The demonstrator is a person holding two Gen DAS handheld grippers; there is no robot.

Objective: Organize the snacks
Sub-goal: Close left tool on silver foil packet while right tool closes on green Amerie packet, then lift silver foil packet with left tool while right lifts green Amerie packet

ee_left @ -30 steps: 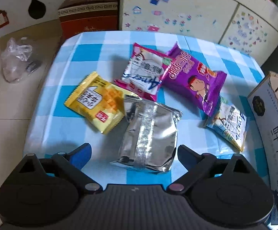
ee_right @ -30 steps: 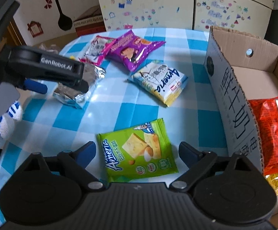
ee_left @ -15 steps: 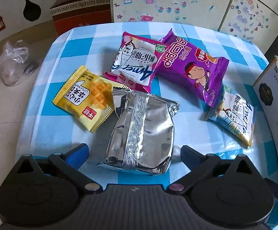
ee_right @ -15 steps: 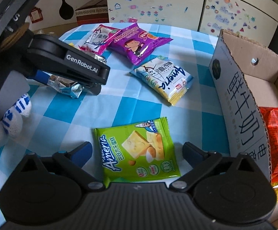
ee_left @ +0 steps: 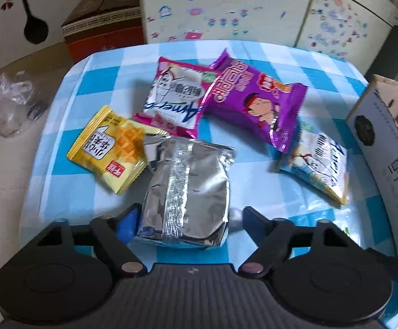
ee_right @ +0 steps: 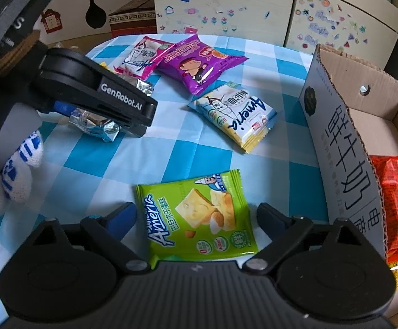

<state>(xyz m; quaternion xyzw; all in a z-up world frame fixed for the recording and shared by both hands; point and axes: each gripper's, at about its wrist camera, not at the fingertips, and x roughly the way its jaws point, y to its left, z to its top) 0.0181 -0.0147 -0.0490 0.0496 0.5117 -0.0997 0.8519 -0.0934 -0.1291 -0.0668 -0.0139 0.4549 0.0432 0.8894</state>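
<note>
The cardboard box [ee_right: 344, 126] and red packet [ee_right: 394, 205] are cut off.

Table [ee_right: 171, 161] w/ blue-white check cloth. On it: silver foil pack [ee_left: 188, 192] near front, yellow pack [ee_left: 108, 149] just beside it on its left, pink-white pack [ee_left: 175, 96] & purple pack [ee_left: 256, 101] further back, overlapping at edges. Blue-white pack [ee_right: 233, 115] mid-right, green pack [ee_right: 199, 216] nearest in right wrist view. Open cardboard box [ee_right: 333, 126] at right edge.
</note>
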